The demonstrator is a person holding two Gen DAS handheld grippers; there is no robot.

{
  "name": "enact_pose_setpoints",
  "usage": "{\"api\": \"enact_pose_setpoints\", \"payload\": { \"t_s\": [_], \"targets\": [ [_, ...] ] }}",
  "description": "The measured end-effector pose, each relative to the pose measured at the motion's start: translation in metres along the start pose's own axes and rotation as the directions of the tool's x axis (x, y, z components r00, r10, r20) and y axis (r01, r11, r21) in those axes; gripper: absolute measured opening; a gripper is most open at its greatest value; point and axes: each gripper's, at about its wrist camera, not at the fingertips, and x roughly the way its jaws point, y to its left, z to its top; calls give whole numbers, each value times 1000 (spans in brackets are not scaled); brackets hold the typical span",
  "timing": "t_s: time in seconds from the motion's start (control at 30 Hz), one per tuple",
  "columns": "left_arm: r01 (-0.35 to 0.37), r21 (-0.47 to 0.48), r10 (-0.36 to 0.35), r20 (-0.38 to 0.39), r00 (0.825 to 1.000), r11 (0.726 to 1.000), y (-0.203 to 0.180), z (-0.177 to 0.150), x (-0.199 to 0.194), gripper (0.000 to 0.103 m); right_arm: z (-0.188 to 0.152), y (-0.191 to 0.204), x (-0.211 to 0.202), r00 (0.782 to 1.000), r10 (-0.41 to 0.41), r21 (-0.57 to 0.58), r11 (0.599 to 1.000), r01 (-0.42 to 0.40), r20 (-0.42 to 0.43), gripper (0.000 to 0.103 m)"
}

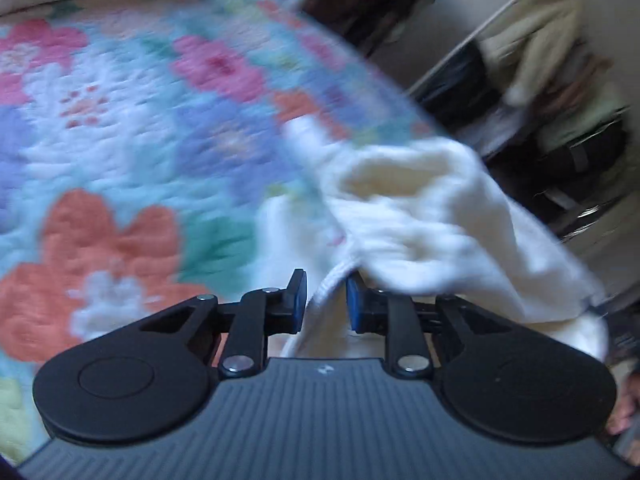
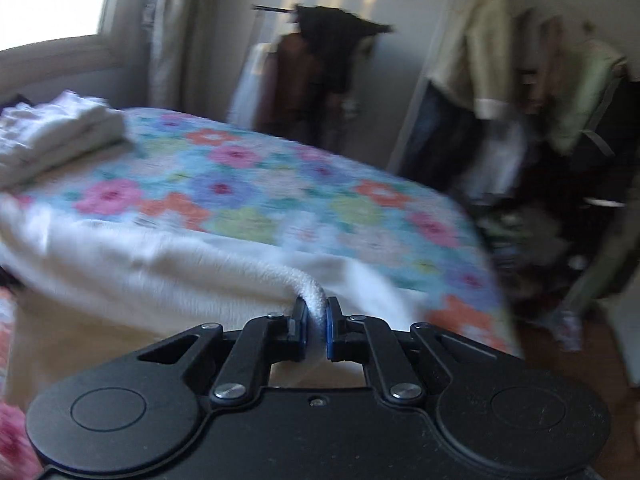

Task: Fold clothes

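Note:
A cream fleece garment is held up over a bed with a floral quilt. My left gripper is shut on a ribbed edge of the garment, which bunches to the right of the fingers. My right gripper is shut on a rolled edge of the same garment, which stretches away to the left across the quilt. Both views are blurred by motion.
A stack of folded white clothes lies at the far left corner of the bed. Clothes racks with hanging jackets and dark garments stand beyond the bed's far edge. A window is at the upper left.

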Motion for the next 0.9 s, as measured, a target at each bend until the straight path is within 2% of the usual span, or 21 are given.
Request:
{"api": "enact_pose_setpoints", "payload": {
  "t_s": [0.13,0.23,0.33,0.43,0.53,0.57,0.67,0.73,0.77,0.8,0.83,0.9],
  "targets": [
    [-1,148,5,-23,1000,989,-30,-14,10,20,-24,-50,9,999,-8,79,997,11,-41,8],
    [12,169,0,-69,998,985,-35,-23,20,20,-39,-78,15,996,-52,125,990,60,-69,8],
    [56,167,-39,-105,994,984,-37,-26,23,20,-47,-96,14,989,-131,124,983,139,-72,8],
    [71,151,-56,-101,993,986,-38,-29,22,20,-54,-110,12,971,-227,116,965,234,-77,7],
    [63,181,-44,-106,993,981,-42,-32,27,23,-63,-114,20,935,-347,22,937,349,-70,7],
    [66,186,-45,-117,992,980,-44,-33,29,23,-67,-117,26,928,-364,18,930,367,-84,7],
    [80,211,-49,-147,988,974,-51,-38,36,24,-78,-144,43,929,-339,144,922,360,-150,7],
    [97,241,-59,-160,985,966,-57,-43,37,26,-86,-152,62,914,-349,180,904,387,-209,8],
    [106,252,-66,-163,984,962,-60,-45,37,30,-91,-153,74,903,-336,184,902,390,-269,8],
    [115,262,-73,-167,983,958,-63,-47,37,33,-96,-152,84,898,-305,217,898,382,-317,9],
    [122,266,-78,-170,982,956,-65,-48,37,36,-100,-150,90,906,-250,267,898,349,-340,16],
    [128,262,-84,-174,981,957,-66,-51,39,36,-105,-139,100,924,-94,330,917,225,-370,18]
  ]
}}
